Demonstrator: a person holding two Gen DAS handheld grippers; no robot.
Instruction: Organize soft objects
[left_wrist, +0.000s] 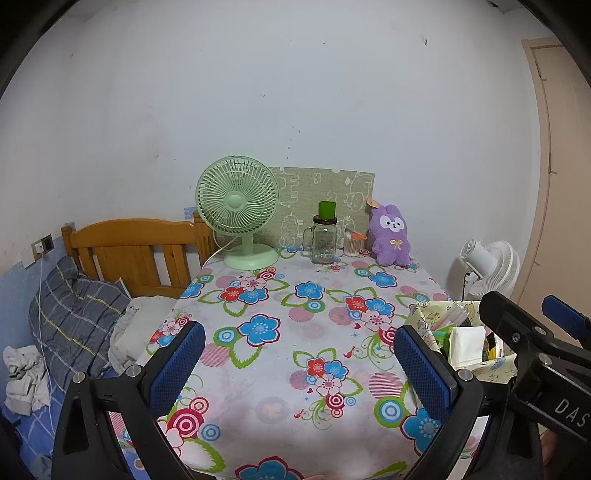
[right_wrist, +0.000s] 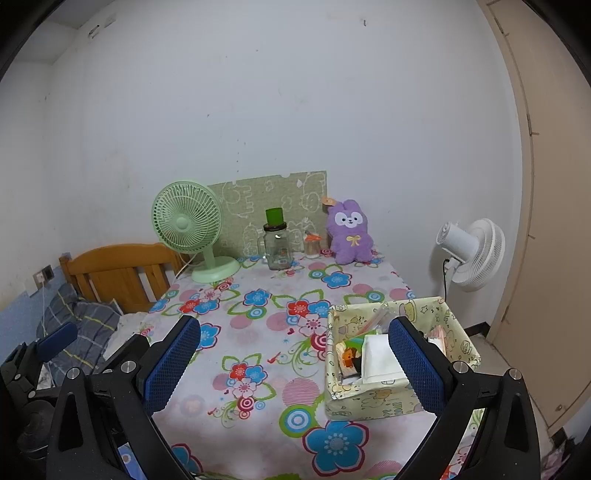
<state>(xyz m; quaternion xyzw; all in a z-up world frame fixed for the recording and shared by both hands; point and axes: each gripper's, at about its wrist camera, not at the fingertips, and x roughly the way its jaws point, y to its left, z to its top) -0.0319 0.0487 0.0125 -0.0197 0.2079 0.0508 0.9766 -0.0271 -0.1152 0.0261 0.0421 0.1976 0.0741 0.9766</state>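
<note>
- Both tools hang over the near edge of the table (right_wrist: 258, 424). The left gripper (left_wrist: 299, 365) and the right gripper (right_wrist: 295, 363) each have their blue pads spread wide, with nothing between them.
- Just beyond the right gripper, at the table's near right corner, stands a cloth box (right_wrist: 399, 398), already holding folded white paper or cloth and some small packets. I take it for the place where soft things go; its free room looks small, so anything added should go in gently from above.
- The middle of the flowered tablecloth (left_wrist: 295, 321) is bare, which gives a free path to the far edge.
- At the far edge, toward the right corner, the purple plush rabbit (right_wrist: 349, 236) sits upright against the wall, just beside a small jar (right_wrist: 312, 246) and near a glass mug (right_wrist: 277, 247).
- Likely step: reach for the rabbit. Grip it across the body from the right side, away from the glass, and lift before pulling back.
- The green fan (right_wrist: 188, 225) stands at the far left corner, well apart.
</note>
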